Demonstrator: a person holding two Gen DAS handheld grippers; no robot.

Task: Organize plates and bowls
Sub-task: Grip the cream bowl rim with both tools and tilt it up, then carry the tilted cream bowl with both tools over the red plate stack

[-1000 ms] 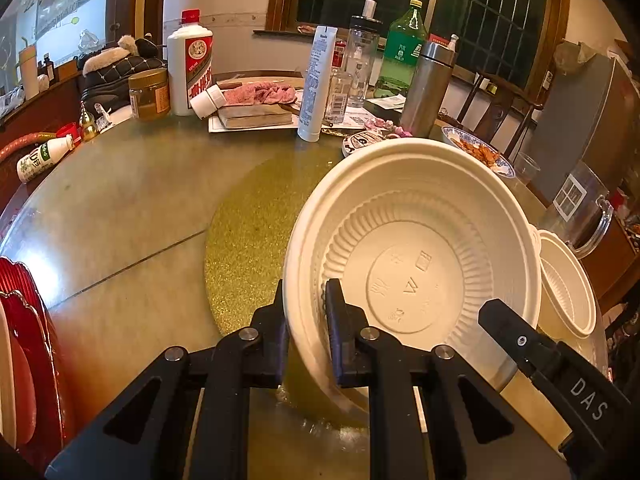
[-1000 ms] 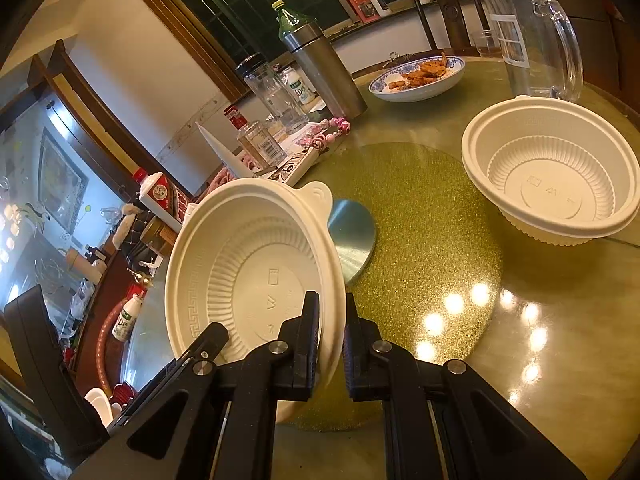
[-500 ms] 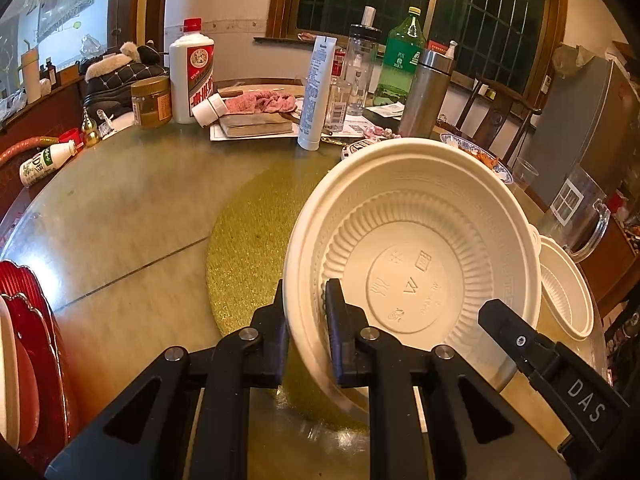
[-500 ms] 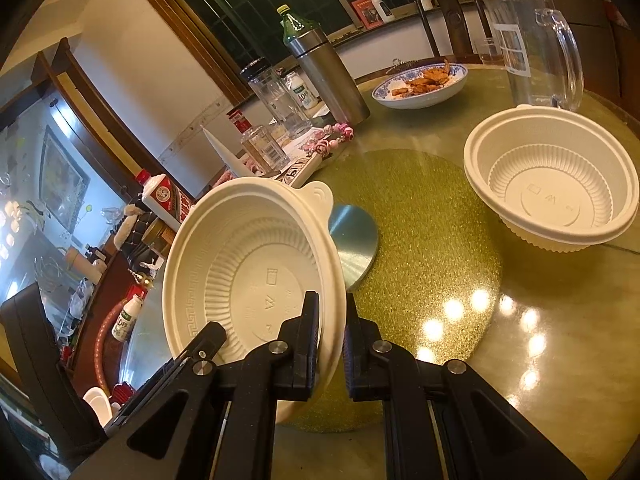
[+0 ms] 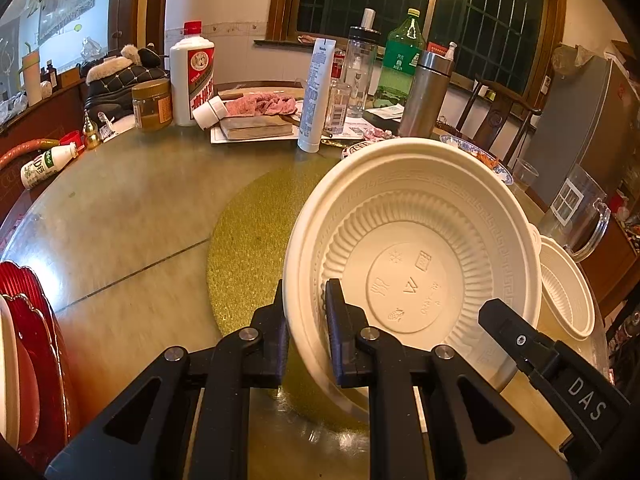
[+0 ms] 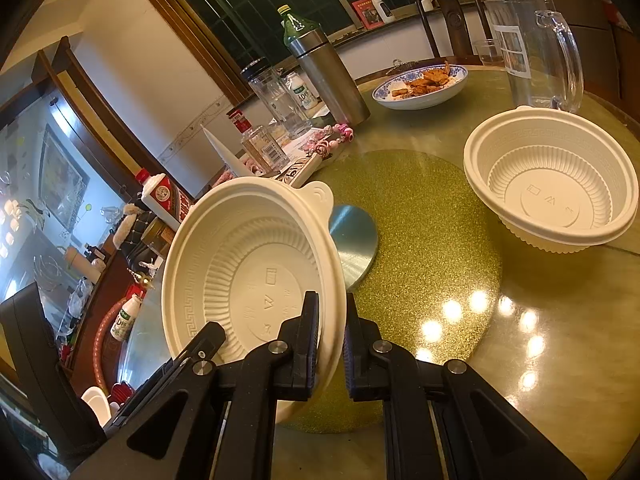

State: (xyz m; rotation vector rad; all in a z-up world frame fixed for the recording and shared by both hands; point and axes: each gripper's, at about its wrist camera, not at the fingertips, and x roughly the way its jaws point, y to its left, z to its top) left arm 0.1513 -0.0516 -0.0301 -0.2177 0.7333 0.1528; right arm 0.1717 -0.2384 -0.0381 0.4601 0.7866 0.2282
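A cream plastic bowl [image 5: 412,240] is held tilted above the table by both grippers at once. My left gripper [image 5: 306,300] is shut on its left rim. My right gripper [image 6: 332,316] is shut on the opposite rim of the same bowl [image 6: 248,264], and its black body shows in the left wrist view [image 5: 560,368]. A second cream bowl [image 6: 552,180] sits upright on the table to the right, also seen in the left wrist view [image 5: 564,292]. Red plates [image 5: 32,344] stand at the left edge.
A gold glitter mat [image 5: 256,224] with a metal disc [image 6: 354,244] covers the table's middle. Bottles, a steel flask [image 5: 424,92], a tube and a book crowd the far side. A blue dish of food [image 6: 420,84] and a clear jug [image 6: 536,52] stand at the right.
The shared bowl and both grippers have drifted slightly, with the second bowl shifting a little in the right wrist view. The grips are unchanged.
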